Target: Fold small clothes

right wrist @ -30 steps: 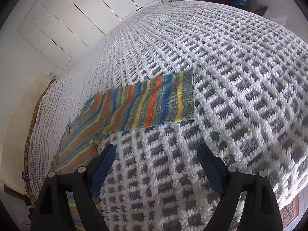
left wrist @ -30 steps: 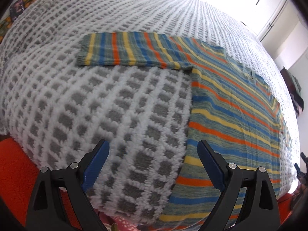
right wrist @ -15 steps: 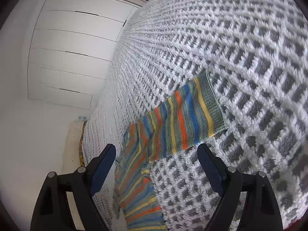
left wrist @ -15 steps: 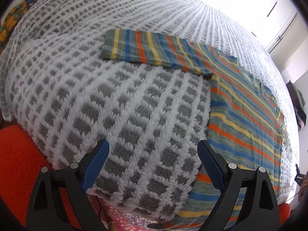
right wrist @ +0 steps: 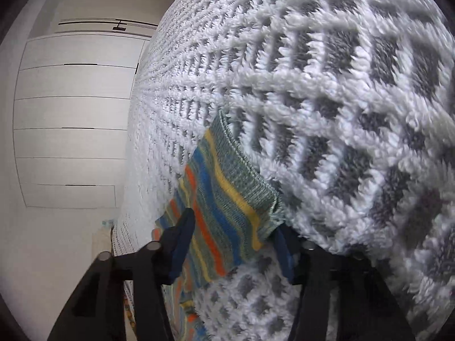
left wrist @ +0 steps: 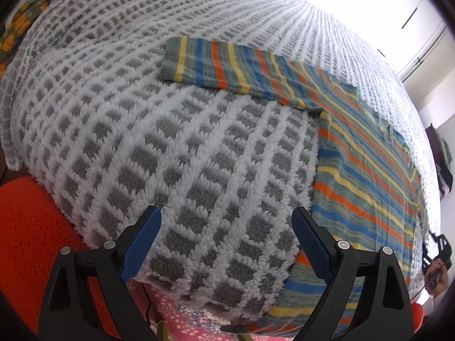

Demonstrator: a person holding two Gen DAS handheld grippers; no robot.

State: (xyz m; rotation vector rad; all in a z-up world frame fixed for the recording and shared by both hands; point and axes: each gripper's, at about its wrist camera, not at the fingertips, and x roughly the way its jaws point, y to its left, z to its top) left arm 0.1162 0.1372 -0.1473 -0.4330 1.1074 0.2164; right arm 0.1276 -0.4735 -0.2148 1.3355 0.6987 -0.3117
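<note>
My left claw [left wrist: 226, 241]: spread wide, holding nothing, hovering over the near edge of the blanket [left wrist: 176, 147].
My right claw [right wrist: 231, 244]: fingers apart on either side of the sleeve cuff [right wrist: 241, 182]; the right finger [right wrist: 283, 251] is partly hidden behind the knit, so I cannot tell whether it pinches the cloth.
Sweater [left wrist: 366, 176]: striped in blue, orange, yellow and green, lying flat on the right side of the blanket, one sleeve [left wrist: 227, 65] stretched out to the left on the far side.
Sweater hem: hangs over the near edge, cut off behind my left claw's right finger.
Blanket: white and grey checks, blurred at the right of my right view.
Rug [left wrist: 31, 227]: red, near left, partly hidden by my claw.
</note>
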